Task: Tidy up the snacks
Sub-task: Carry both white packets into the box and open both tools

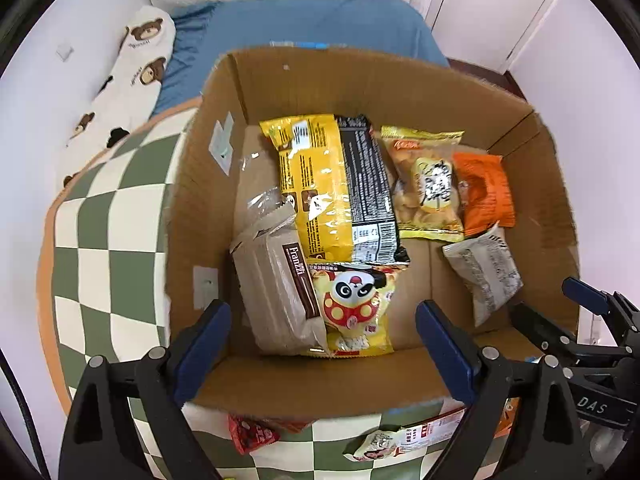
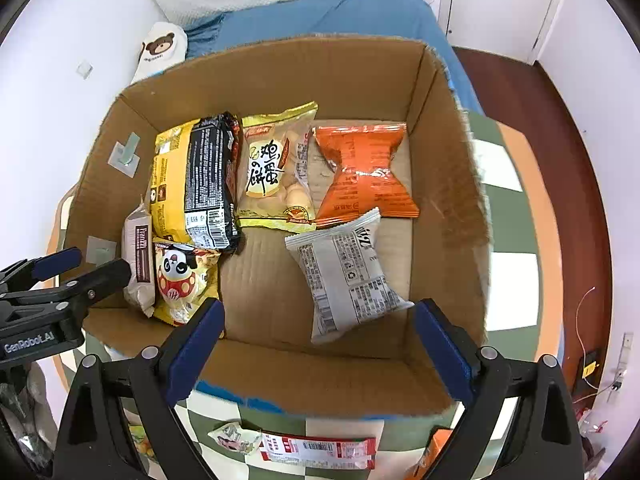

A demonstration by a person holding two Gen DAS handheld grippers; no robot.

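An open cardboard box [image 1: 360, 80] [image 2: 280, 64] stands on a green-and-cream checkered cushion [image 1: 104, 240]. Inside lie a yellow packet [image 1: 312, 184] [image 2: 172, 184], a black packet [image 1: 368, 192] [image 2: 208, 176], an egg-biscuit bag [image 1: 428, 184] [image 2: 276, 172], an orange packet [image 1: 484, 188] [image 2: 364, 172], a grey-white packet [image 1: 484, 272] [image 2: 348, 272], a beige Franzzi pack [image 1: 280, 288] [image 2: 140, 264] and a panda packet [image 1: 356, 304] [image 2: 180, 280]. My left gripper [image 1: 324, 340] is open and empty above the box's near left. My right gripper [image 2: 320, 340] is open and empty above the near right.
Loose snacks lie on the cushion in front of the box: a red packet [image 1: 252, 434], a small pale packet [image 2: 232, 438] and a red-and-white strip pack [image 2: 320, 450]. A bear-print pillow [image 1: 132, 80] and blue bedding [image 1: 312, 24] are behind. Dark wood floor [image 2: 540, 120] is at right.
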